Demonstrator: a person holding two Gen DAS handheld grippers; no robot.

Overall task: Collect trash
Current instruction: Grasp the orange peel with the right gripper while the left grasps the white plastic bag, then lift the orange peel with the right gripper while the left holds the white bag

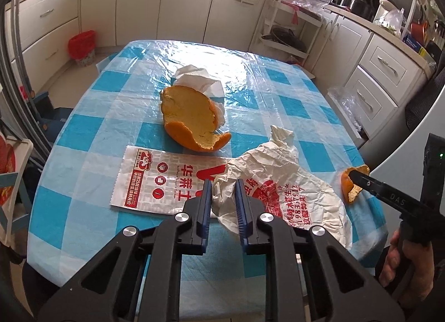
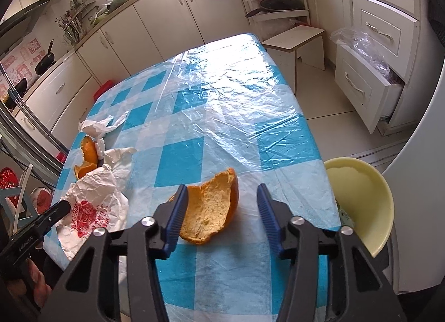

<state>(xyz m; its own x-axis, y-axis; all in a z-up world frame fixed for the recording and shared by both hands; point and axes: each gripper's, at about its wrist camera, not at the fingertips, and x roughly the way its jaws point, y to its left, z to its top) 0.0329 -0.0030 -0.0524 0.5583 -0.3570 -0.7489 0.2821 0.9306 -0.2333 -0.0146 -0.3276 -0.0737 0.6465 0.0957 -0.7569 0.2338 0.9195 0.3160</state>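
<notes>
Only the right wrist view catches the yellow bowl (image 2: 361, 205) just off the worktop's (image 2: 222, 85) right edge. Right tongs (image 2: 221, 210) hang released around a small orange peel (image 2: 211, 210) near that edge. Left tongs (image 1: 222, 202) are clenched on the crumpled wrapper (image 1: 278, 182) at the near edge.

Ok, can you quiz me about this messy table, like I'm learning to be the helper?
1. True or false: the right gripper has its jaws wide open around a piece of orange peel.
2. What colour is the bowl past the table's edge? A red, B yellow, C green.
3. What sits between the left gripper jaws?

Key: 1 true. 2 B. 3 the crumpled paper wrapper.
</notes>
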